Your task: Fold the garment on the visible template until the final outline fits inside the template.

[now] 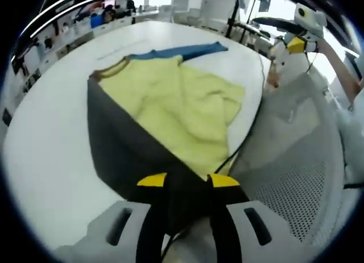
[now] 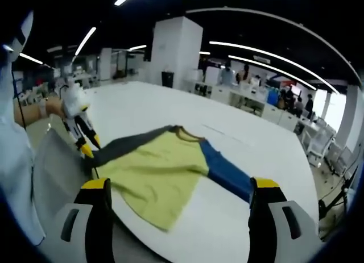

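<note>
A shirt with a yellow body [image 1: 182, 109] lies crumpled on the round white table [image 1: 51, 143]. Its dark grey sleeve [image 1: 122, 141] runs down into my left gripper [image 1: 188, 181], whose yellow-tipped jaws are shut on it at the table's edge. The blue sleeve [image 1: 182, 50] lies flat at the far side. In the right gripper view the yellow body [image 2: 156, 175] sits in front of my right gripper [image 2: 181, 186], which is open wide above the table's near edge with the blue sleeve [image 2: 224, 172] ahead. The left gripper [image 2: 85, 143] pulls the grey sleeve [image 2: 128, 145] taut.
A grey mesh chair [image 1: 296, 155] stands against the table beside my left gripper, also seen as a chair [image 2: 54, 172] at the left. A person's arm [image 1: 341, 64] holds the right gripper [image 1: 296, 44]. Desks and people fill the room's far side [image 2: 284, 98].
</note>
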Available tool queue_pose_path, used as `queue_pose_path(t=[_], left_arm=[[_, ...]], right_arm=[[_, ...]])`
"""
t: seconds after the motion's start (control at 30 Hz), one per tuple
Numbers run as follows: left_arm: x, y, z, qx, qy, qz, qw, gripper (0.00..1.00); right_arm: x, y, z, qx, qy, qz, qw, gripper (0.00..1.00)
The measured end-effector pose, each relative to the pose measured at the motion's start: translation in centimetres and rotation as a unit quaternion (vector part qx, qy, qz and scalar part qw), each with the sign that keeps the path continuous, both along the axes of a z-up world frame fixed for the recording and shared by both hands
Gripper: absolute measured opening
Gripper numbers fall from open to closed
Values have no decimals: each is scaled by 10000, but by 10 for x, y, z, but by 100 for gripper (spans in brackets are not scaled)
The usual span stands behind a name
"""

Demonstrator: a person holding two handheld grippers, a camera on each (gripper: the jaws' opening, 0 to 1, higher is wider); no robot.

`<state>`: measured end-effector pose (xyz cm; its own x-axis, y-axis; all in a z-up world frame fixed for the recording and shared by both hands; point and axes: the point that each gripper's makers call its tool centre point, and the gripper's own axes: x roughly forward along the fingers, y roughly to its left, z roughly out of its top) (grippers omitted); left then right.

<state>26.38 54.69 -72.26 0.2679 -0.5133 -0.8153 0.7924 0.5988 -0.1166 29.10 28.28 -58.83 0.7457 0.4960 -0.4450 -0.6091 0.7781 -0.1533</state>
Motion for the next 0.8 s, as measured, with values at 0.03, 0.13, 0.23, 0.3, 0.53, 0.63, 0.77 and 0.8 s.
queue_pose_path(t=[0.03,0.13,0.23,0.3,0.53,0.63,0.77,0.8], left_arm=[[0,-1,-2,12,6,2,10000,25],[1,-5,-5,-78,52,59,9999,25],[-2,-5,-11,42,97,14,9999,24],[-3,-6,-12,46,111,-12,9999,22],[-4,-9,-22,49,249,33,9997,19],[-5,-10,-25,27,293,55,9996,17],[-6,-9,-29,98,332,67,9994,16],[-6,-9,-29,99,337,69,9994,15]], right_arm=[[0,0,-1,-6,6,-7,10000,100],[-1,-1,-2,-4,24,-29,10000,100],[-2,-1,-3,5,52,-36,10000,100],[-2,-1,-4,33,82,-31,10000,100],[-2,1,-4,81,81,-44,9999,100],[-1,0,-3,110,70,-60,9999,100],[-1,1,-3,123,69,-69,9999,100],[-1,1,-3,126,68,-69,9999,100]])
